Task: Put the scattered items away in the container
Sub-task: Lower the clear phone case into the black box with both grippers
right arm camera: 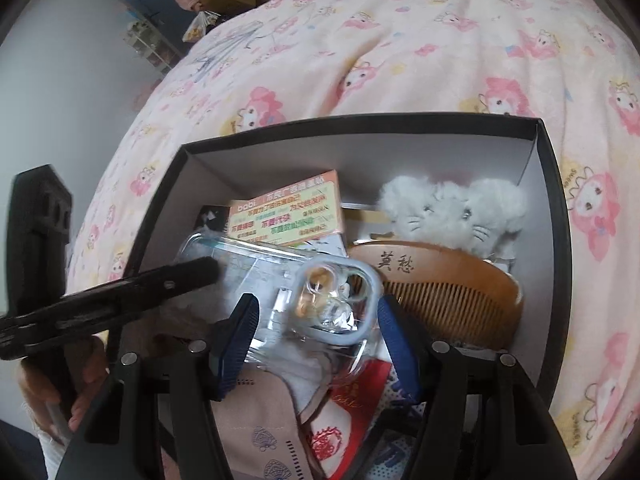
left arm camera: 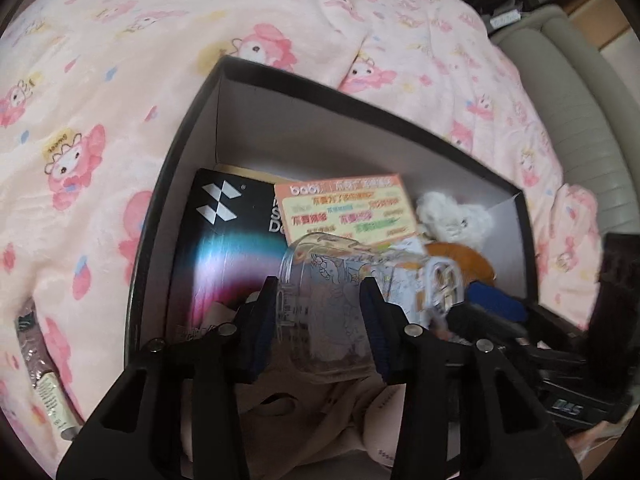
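On the orange card [right arm camera: 286,214] in the box I read "bobi"; its other lines are too blurred for me. The wooden comb [right arm camera: 440,284] carries the characters "莫愁". The black booklet [left arm camera: 228,240] shows only "S" and "D".

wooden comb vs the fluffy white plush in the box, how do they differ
The wooden comb is brown, hard and flat, with fine teeth and two dark characters printed on it; the fluffy white plush is soft and shaggy, with small eyes and whiskers. The comb lies nearer the camera, the plush toward the far wall. Both sit inside the black box.
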Demonstrator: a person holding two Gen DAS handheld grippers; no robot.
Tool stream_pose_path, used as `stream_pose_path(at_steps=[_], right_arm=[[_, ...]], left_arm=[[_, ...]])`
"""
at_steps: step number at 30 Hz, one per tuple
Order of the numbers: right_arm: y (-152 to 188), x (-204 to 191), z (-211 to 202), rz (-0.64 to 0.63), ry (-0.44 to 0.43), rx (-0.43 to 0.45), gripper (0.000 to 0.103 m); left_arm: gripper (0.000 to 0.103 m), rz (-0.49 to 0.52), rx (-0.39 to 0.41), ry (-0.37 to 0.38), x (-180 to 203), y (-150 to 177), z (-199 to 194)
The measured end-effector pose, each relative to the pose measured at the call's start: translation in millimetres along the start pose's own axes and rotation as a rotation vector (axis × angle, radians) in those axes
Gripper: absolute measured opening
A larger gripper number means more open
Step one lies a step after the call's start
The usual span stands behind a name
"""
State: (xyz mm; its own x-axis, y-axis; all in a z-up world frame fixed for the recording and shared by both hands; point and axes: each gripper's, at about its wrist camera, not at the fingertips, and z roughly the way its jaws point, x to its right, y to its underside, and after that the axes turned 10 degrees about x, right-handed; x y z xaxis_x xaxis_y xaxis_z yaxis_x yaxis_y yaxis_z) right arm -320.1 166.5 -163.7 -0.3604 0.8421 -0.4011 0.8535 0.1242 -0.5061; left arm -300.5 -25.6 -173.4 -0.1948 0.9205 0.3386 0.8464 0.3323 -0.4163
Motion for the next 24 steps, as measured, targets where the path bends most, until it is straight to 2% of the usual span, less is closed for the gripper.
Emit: stream_pose_path(at_steps=[8,12,14,17,20,22,24], right_arm=[[6,-4,-5,-0.056,0.147,-0.027,0.06],[7,-4,-11,-0.071,0.169,-0.039,0.058],[7,-6,-15,-0.094,0.224,-0.029,0.058],[9,-5,-17,-0.127,0.262,-0.031,0.058],[14,0,-14,-0.121,0.238,-0.07,0.058],[15,-1,-13,-0.139,0.253,-0.067,0.058],[12,0,-13,-0.123,0.238,-0.06,0.058]], left_arm=[[0.042,0.077,-0.02,-0.151,12,11,-11],[0.042,0.133,-0.042,-0.104,28,21,-21],[0.042,0.176,-0.059,-0.083,39,26,-21],[0.042,0.203,-0.127,-0.036,49,35,-6],[0.041,0.207,-0.148,-0.074,50,36,7],[0.041,0.195,-0.128,-0.088,48,30,8],[0.041,0.172,-0.094,-0.141,41,20,7]])
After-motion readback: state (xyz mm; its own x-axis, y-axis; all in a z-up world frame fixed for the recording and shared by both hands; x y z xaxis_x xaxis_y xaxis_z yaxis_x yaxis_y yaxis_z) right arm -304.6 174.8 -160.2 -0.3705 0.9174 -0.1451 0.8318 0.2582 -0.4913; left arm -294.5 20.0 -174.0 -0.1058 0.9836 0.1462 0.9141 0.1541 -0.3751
